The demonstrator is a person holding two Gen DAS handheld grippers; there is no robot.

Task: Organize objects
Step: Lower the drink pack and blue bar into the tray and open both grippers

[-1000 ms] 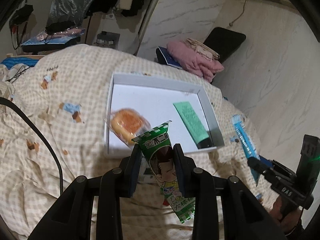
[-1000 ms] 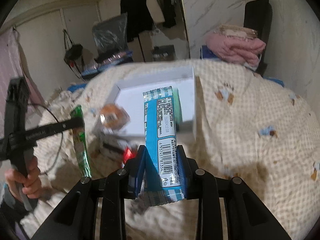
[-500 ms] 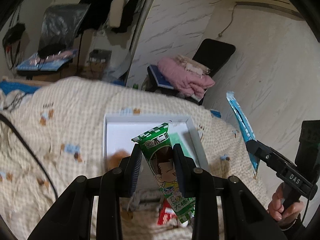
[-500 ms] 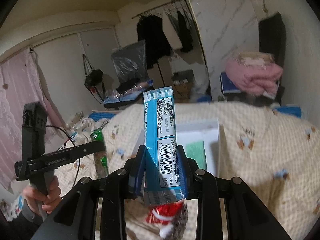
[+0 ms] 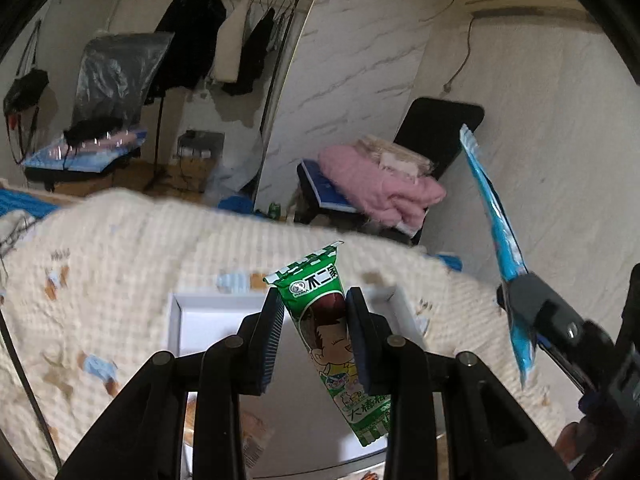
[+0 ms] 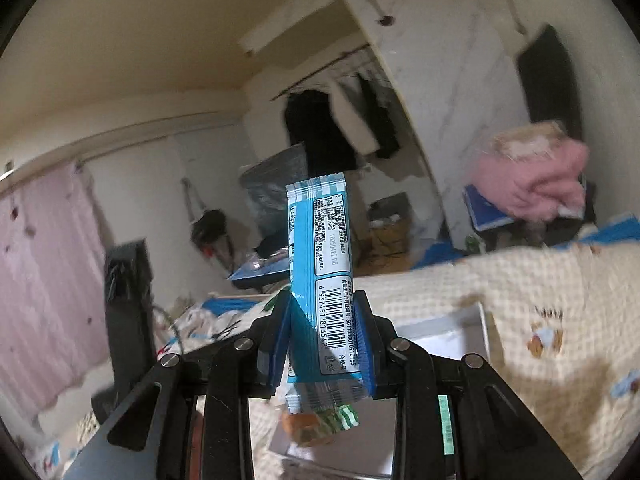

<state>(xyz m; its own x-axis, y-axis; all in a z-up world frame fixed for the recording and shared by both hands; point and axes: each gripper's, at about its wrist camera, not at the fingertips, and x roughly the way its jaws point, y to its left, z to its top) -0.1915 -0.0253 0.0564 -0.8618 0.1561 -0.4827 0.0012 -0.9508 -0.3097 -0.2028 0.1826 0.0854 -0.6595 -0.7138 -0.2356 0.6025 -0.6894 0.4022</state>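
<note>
Both hands are loaded: the left gripper point(image 5: 314, 330) has its jaws clamped on the green snack packet point(image 5: 335, 336), centre of the left wrist view, while the right gripper point(image 6: 323, 334) pinches the blue wrapped bar point(image 6: 322, 268) upright in mid-frame, the same bar showing at the right edge of the left view. This looks like the carry step, with both items held up above the white box point(image 5: 178, 318) lying on the checked quilt point(image 5: 120, 248) low in frame. Next, I'd judge, each packet needs lowering over the box's open floor before the jaws let go, one hand at a time to avoid a clash.
</note>
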